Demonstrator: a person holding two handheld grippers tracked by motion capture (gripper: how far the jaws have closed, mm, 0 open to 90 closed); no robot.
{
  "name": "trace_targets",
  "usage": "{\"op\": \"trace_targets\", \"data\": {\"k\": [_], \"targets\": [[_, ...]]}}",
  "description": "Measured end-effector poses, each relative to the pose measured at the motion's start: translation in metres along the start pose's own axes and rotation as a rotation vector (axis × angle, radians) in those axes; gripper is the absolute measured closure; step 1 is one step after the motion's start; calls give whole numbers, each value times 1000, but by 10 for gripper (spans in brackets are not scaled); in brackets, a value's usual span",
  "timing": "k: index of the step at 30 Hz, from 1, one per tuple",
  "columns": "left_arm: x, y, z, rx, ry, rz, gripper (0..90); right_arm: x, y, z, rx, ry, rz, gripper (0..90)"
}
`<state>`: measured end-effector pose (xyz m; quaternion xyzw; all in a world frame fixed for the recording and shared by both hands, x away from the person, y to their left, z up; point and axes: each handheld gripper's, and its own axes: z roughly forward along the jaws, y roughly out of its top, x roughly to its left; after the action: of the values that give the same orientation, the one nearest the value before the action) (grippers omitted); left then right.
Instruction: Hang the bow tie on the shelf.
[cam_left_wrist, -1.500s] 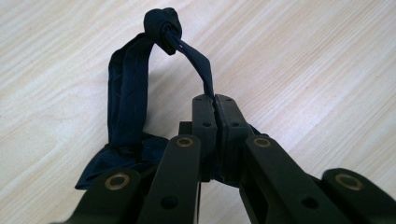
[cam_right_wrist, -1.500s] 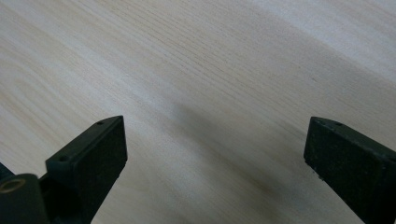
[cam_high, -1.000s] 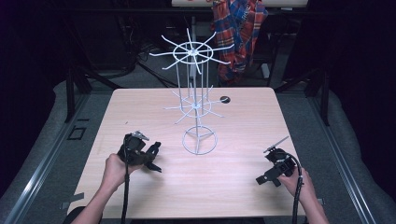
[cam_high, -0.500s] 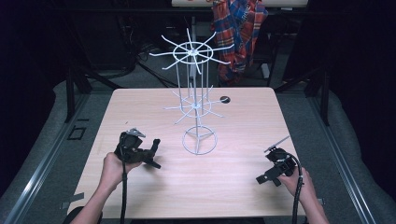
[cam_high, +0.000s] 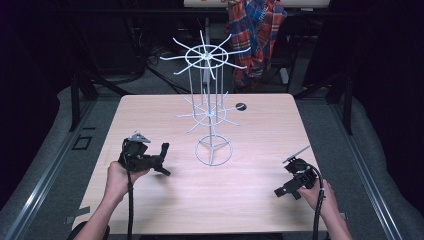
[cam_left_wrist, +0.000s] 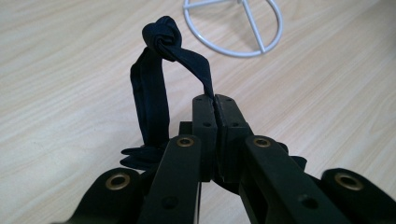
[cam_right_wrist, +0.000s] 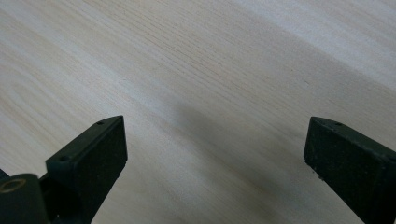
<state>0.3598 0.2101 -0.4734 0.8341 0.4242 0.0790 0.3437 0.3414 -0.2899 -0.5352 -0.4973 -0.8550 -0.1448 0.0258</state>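
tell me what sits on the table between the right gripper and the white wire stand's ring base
Nothing: in the high view, bare wooden table runs from the right gripper to the stand's ring base.

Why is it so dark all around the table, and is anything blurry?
High view: light falls on the pale wooden table, the room around it stays black. Left gripper view: the knotted dark blue fabric strap looks sharp, the nearest black jaw parts look soft. Right gripper view: a soft grey shadow lies across the wood.

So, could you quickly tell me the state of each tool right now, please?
Left tool: closed on the knotted dark fabric band.
Right tool: open, holding nothing, over the table.
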Motion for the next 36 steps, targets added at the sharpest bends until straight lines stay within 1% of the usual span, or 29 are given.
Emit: {"op": "trace_targets", "data": {"k": [4,5,6,7,8,9,13,20,23,24,25,26,28,32,35,36], "targets": [[3,3,-5,-41,15,-10,882,0,0,0,0,0,0,57],[4,3,-6,-47,17,-10,882,1,-1,2,-26,6,21,57],[5,4,-7,-52,18,-15,882,0,0,0,-3,2,2,57],[6,4,-7,-57,18,-20,882,0,0,0,4,1,-8,57],[7,4,-8,-58,19,-19,882,0,0,1,-3,1,-3,57],[7,4,-8,-68,19,-28,882,0,0,1,-4,1,-1,57],[10,6,-9,-85,23,-36,882,1,0,1,-1,0,0,57],[12,12,-11,-125,32,-41,882,1,0,1,-1,2,5,57],[14,15,-10,-134,29,-47,882,1,0,1,-1,3,3,57],[14,16,-10,-127,23,-47,882,1,0,1,-1,3,3,57],[14,17,-9,-140,24,-55,882,0,0,1,-1,4,3,57],[15,18,-9,-136,17,-56,882,0,0,1,-1,4,2,57],[16,21,-8,-140,17,-59,881,0,0,1,-5,2,1,57],[17,25,-5,-149,19,-61,881,0,0,1,0,3,-3,57],[18,29,-3,-144,14,-59,881,0,0,1,-1,2,-1,57],[18,30,-3,-154,15,-61,881,0,0,1,0,2,-1,57]]}}
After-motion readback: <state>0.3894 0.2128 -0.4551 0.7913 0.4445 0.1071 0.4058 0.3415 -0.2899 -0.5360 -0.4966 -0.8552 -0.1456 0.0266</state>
